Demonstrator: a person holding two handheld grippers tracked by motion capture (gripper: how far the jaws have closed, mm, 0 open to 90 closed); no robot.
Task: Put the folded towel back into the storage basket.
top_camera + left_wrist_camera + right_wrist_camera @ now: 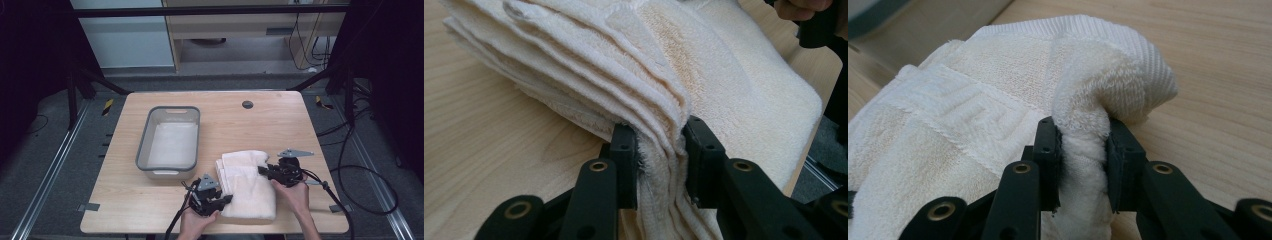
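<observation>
- We note a grey bin point(168, 144) on the table point(280, 120), standing beyond the left gripper point(226, 199) and well apart from both sets of jaws; its floor looks pale and bare, and we see nothing lying in it.
- The folded cream towel point(248, 185) lies on the table between the two grippers, beside the bin and not in it.
- Left gripper point(660, 150): jaws closed down on the towel's point(704, 65) stacked edge, with several layers pinched between the pads. The rest of the towel spreads beyond the jaws.
- Right gripper point(1083, 145): jaws likewise closed on a bunched fold of the towel point(998, 75), which bulges above the pads. A woven border band runs left of the jaws.
- In the high view the right gripper point(262, 171) bites the towel's far right edge.
- Hidden or unclear: the towel's layers below the pads are cut off at the bottom of both gripper views. A corner of the bin is cut off at the upper left of the right gripper view, blurred. The person's forearms leave the high view at its bottom edge.
</observation>
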